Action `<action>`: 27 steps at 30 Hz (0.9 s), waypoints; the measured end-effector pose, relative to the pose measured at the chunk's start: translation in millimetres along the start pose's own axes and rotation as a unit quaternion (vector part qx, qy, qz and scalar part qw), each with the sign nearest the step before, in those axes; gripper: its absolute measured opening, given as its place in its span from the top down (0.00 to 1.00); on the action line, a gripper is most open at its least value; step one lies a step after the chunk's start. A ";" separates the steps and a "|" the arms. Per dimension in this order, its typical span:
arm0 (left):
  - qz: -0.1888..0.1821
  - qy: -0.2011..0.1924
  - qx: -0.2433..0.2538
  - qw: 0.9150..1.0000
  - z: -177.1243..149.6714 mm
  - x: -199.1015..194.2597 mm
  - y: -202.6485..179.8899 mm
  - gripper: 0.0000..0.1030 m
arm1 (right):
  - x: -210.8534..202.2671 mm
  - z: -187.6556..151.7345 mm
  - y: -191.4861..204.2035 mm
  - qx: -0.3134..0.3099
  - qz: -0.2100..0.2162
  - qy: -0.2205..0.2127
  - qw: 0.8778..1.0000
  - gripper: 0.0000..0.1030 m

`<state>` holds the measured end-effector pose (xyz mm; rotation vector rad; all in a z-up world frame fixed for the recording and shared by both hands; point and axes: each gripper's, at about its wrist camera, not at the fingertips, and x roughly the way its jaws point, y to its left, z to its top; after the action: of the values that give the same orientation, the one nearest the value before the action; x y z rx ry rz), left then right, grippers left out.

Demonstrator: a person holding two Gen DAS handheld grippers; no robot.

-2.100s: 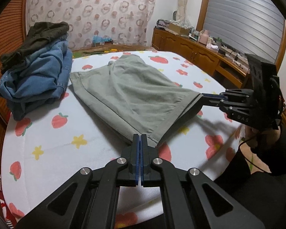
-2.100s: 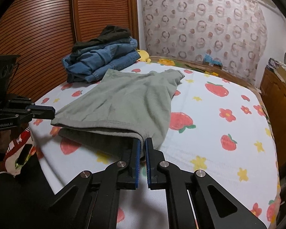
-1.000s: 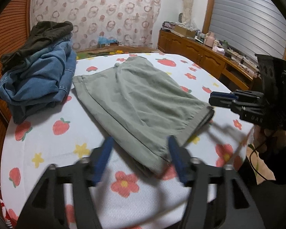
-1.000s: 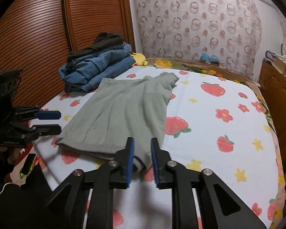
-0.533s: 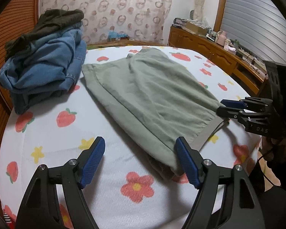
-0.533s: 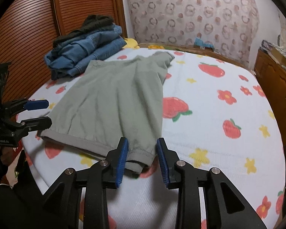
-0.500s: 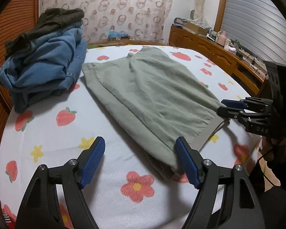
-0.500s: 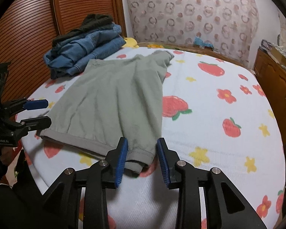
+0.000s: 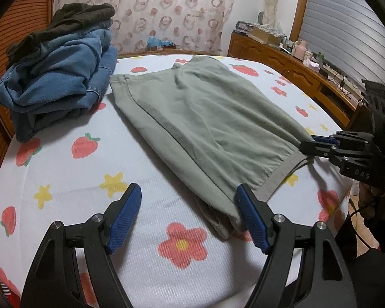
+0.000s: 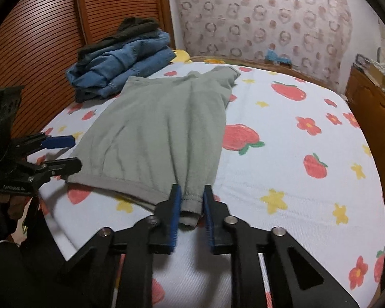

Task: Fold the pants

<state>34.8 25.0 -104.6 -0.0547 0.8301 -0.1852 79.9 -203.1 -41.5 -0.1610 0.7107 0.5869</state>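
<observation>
Grey-green pants lie flat on the strawberry-print bed sheet, just beside a stack of folded jeans. Left gripper hovers at one near corner, jaws spread wide and holding nothing. Right gripper straddles the other hem corner, its jaws narrow but not closed on the cloth.

pants flat on bed, clothes pile beside their far left, dresser right of bed
</observation>
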 end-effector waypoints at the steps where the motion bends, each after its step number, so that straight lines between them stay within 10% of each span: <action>1: 0.000 0.000 0.000 1.000 0.3 0.2 0.2 0.25 | -1.5 -0.3 -1.0 0.002 0.002 -0.001 1.000 0.89; 14: -0.024 -0.002 0.007 1.000 -6.3 -12.5 -6.0 0.26 | -29.3 -17.2 -0.3 0.017 0.016 -0.008 1.000 0.92; 27: -0.051 0.004 0.017 0.999 -16.8 -16.2 -16.3 0.59 | -24.0 -19.2 -0.5 0.026 0.006 -0.005 1.000 0.91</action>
<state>9.4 12.3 -102.2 -0.0649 0.8323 -0.2964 54.8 -220.7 -40.3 -0.1059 0.7158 0.5806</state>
